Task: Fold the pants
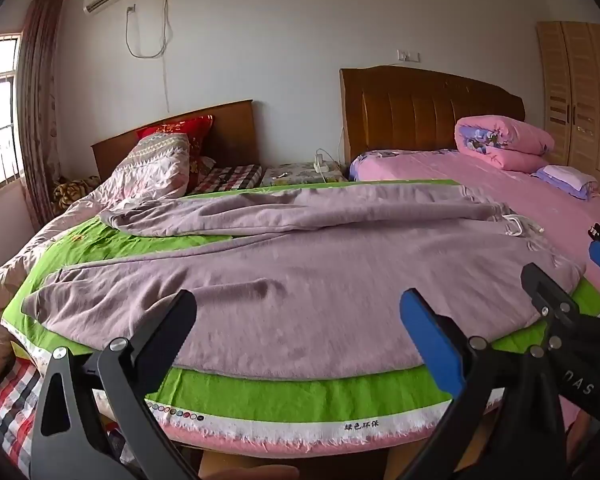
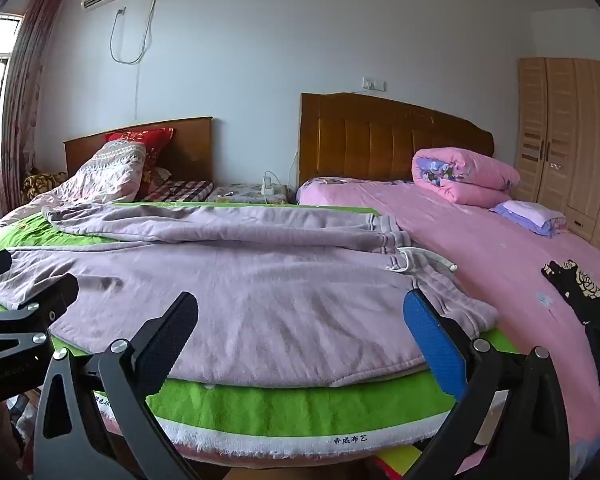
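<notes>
Lilac sweatpants (image 1: 300,264) lie spread on a green cloth (image 1: 284,396) on the bed, waistband and white drawstring (image 1: 518,226) to the right, legs running left. They also show in the right wrist view (image 2: 260,280), with the drawstring (image 2: 412,258) at right. My left gripper (image 1: 300,320) is open and empty, just above the near edge of the pants. My right gripper (image 2: 300,320) is open and empty over the near edge, close to the waistband corner. Each gripper shows at the edge of the other's view.
The green cloth covers a pink sheet (image 2: 500,248). A folded pink quilt (image 2: 464,176) and a small pillow (image 2: 528,216) lie at the back right. A black floral cloth (image 2: 580,288) lies right. Another bed with bedding (image 1: 152,168) stands left. A wardrobe (image 2: 572,136) stands far right.
</notes>
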Tool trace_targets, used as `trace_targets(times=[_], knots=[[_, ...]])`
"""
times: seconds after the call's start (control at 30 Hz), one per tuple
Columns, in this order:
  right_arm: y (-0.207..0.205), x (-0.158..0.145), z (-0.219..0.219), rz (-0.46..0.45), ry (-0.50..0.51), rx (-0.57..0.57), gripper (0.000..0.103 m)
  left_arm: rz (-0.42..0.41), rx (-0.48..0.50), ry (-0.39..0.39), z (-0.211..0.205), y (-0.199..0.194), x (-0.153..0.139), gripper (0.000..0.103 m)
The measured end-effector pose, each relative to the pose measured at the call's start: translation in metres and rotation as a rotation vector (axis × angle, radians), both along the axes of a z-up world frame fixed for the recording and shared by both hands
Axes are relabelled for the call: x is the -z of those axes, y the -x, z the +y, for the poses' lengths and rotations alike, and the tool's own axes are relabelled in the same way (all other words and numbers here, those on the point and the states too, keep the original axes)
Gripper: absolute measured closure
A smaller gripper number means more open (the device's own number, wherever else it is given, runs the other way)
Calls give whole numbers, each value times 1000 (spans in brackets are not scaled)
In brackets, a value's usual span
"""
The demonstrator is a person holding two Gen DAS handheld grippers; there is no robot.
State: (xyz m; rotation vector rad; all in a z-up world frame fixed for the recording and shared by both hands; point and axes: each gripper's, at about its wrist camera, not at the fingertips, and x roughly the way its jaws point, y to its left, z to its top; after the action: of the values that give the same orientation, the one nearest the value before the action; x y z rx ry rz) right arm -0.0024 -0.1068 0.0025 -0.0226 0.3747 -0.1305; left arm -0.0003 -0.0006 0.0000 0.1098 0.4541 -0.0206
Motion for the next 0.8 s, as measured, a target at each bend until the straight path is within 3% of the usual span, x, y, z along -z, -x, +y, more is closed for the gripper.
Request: trace_targets(times=[0.8], knots=[[-3,4,1,23,-8,-11,4,39,-4,12,4,-3,9,1]])
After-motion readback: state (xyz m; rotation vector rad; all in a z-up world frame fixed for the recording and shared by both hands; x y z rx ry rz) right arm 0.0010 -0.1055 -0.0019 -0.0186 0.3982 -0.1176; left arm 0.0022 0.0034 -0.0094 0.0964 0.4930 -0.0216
